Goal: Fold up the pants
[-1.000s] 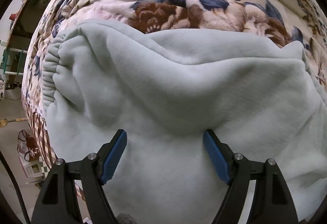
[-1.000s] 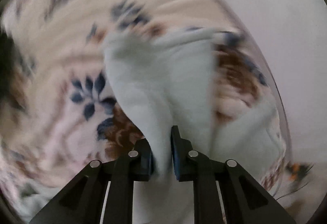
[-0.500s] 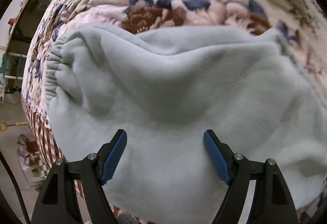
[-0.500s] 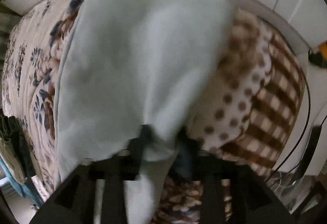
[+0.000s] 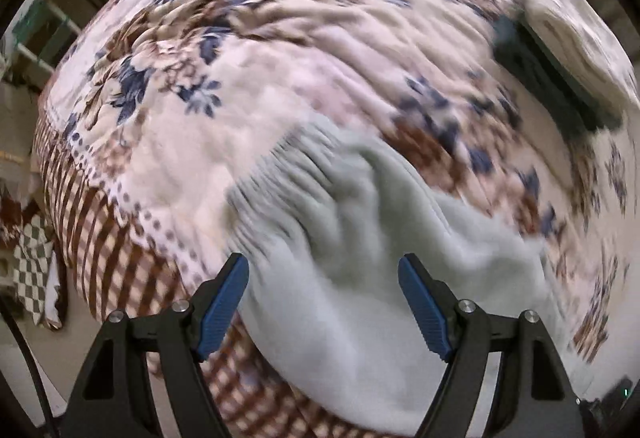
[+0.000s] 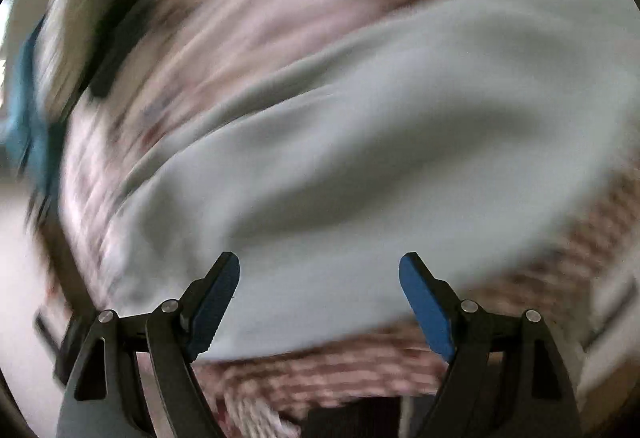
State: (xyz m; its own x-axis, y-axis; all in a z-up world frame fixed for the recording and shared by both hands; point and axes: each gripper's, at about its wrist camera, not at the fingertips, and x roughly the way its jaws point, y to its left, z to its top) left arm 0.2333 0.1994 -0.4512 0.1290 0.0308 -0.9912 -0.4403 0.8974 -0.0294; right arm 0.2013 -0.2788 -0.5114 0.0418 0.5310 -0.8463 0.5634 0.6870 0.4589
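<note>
The pale green fleece pants (image 5: 360,278) lie bunched on the bed's floral blanket (image 5: 280,38), near its checked border. The left wrist view alone shows their gathered elastic waistband (image 5: 288,174) and a dark folded cloth (image 5: 552,78) farther off. The left claw (image 5: 323,308) stands wide apart above the fleece, gripping nothing. The right wrist view is heavily blurred; the right claw (image 6: 319,308) has just been opening, nothing between its jaws, the pants (image 6: 360,142) beyond.
</note>
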